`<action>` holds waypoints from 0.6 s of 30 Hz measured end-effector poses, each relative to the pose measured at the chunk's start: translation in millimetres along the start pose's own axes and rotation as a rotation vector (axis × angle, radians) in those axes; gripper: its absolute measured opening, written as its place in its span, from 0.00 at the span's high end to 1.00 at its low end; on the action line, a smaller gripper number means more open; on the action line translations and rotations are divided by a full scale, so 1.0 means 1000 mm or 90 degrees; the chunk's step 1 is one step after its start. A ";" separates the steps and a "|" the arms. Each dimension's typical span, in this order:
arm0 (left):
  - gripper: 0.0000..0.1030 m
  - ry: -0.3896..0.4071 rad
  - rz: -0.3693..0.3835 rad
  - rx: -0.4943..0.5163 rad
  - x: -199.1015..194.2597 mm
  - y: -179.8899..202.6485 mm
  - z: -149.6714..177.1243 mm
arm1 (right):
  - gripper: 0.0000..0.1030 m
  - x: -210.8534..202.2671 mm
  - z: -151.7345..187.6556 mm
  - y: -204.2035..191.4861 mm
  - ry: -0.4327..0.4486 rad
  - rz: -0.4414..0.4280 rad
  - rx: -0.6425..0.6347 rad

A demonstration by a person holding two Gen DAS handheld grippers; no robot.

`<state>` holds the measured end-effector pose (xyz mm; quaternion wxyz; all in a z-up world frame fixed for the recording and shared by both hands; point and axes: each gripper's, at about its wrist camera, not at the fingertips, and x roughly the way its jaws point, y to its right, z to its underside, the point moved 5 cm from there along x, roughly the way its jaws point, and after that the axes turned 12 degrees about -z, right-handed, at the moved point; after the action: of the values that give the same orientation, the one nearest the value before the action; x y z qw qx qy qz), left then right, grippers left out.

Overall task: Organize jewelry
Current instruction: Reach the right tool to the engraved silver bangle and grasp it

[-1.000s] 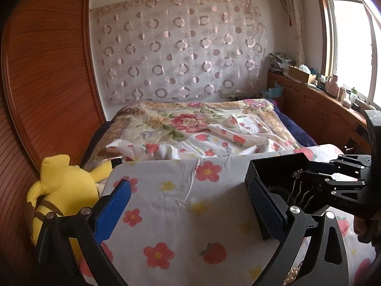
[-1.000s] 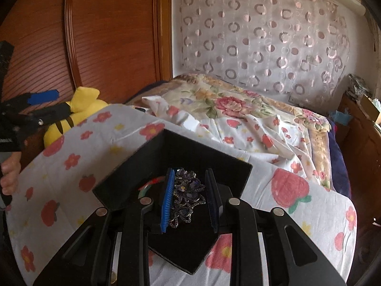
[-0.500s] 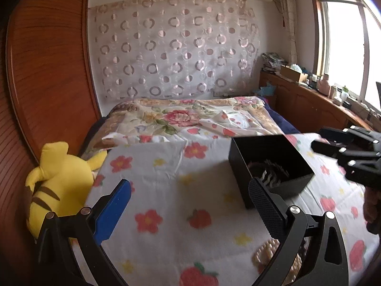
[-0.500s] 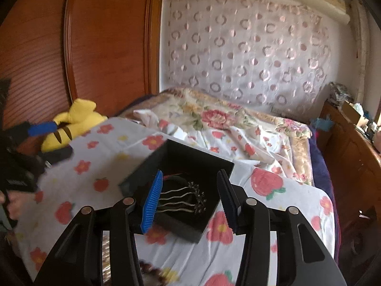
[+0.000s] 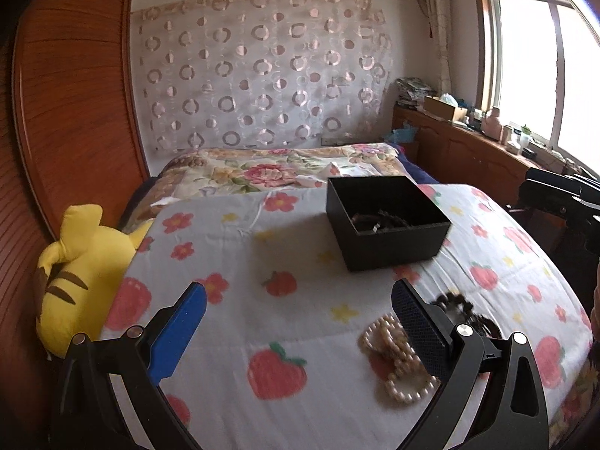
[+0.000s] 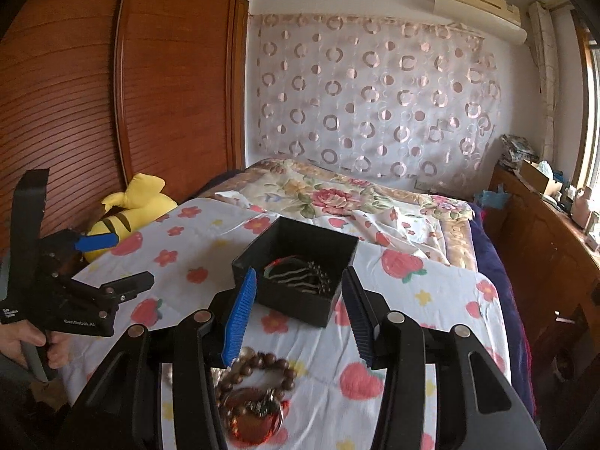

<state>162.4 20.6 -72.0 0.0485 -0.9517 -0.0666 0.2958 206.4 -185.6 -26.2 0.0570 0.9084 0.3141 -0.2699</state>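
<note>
Black jewelry box, open-topped, standing on the strawberry-and-flower printed cloth; it lies beyond the right gripper, centred ahead of the gap between the fingers and apart from them. Inside the box: a dark beaded hair comb with wavy metal teeth, with a red-and-green bangle edge showing beside it. In the left wrist view the same box sits well ahead and to the right of the left gripper. Wooden bead bracelet on the cloth just below the right gripper's blue fingertip, near an amber-red bangle. Pearl bracelet on the cloth, partly hidden behind the left gripper's dark finger. Both grippers spread wide, holding nothing. Yellow striped plush toy at the cloth's left edge, against the wooden wardrobe.
</note>
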 end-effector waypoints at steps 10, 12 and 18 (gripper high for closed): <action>0.07 -0.013 0.022 0.021 -0.019 0.011 0.034 | 0.51 0.017 0.078 -0.008 -0.098 -0.032 0.032; 0.07 -0.021 0.025 0.023 -0.018 0.013 0.039 | 0.51 0.023 0.093 -0.013 -0.115 -0.035 0.029; 0.07 -0.044 0.033 0.021 -0.014 0.013 0.055 | 0.42 0.037 0.119 -0.030 -0.158 -0.055 0.012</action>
<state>120.3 8.0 -111.3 0.0540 -0.9413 -0.0383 0.3309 158.2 -174.5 -144.6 0.0754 0.8539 0.3413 -0.3857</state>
